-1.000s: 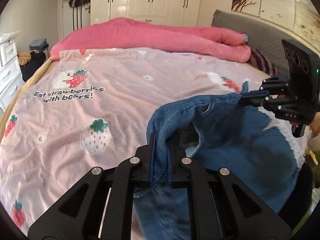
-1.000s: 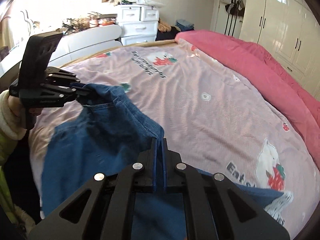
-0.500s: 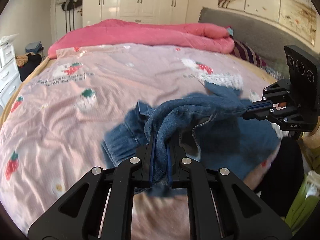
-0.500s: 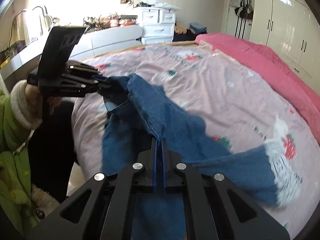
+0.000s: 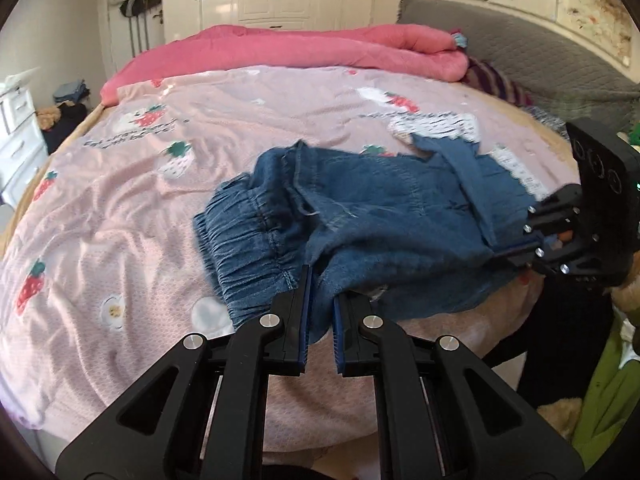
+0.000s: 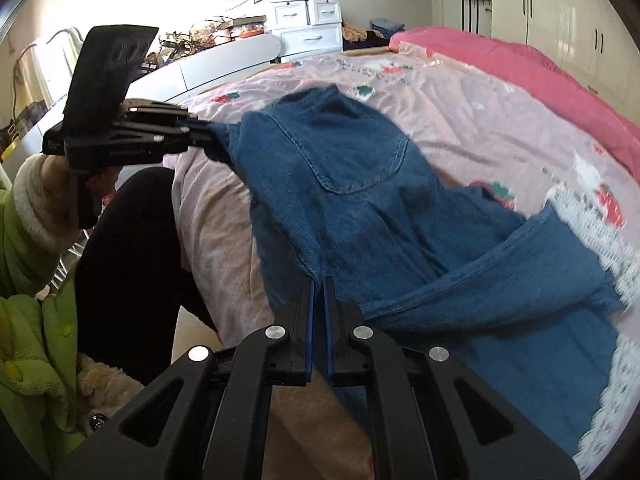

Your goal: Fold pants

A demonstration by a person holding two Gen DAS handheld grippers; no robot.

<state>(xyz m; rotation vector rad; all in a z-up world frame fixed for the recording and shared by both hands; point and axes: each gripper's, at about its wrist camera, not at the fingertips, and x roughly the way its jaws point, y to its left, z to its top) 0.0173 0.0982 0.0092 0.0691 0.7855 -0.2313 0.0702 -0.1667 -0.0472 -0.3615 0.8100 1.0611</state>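
Note:
The blue denim pants (image 5: 380, 216) with white lace hems lie on the pink strawberry bedsheet near the bed's front edge. My left gripper (image 5: 320, 280) is shut on the pants' near edge beside the gathered elastic waistband (image 5: 248, 236). My right gripper (image 6: 319, 280) is shut on the pants' near edge below the back pocket (image 6: 352, 148). In the right wrist view the left gripper (image 6: 200, 132) pinches the waist end. In the left wrist view the right gripper (image 5: 508, 254) pinches the denim at the right. The lace-edged legs (image 6: 560, 280) lie folded to the right.
A pink duvet (image 5: 320, 52) is bunched along the far side of the bed. A grey headboard (image 5: 500, 40) stands at the right. White drawers (image 6: 308, 24) and a cluttered desk stand beyond the bed's foot. The person's green sleeve (image 6: 28, 280) and dark legs are by the bed edge.
Both grippers have lowered the held pants onto the bed. The denim that hung bunched between them now lies spread flat along the front edge.

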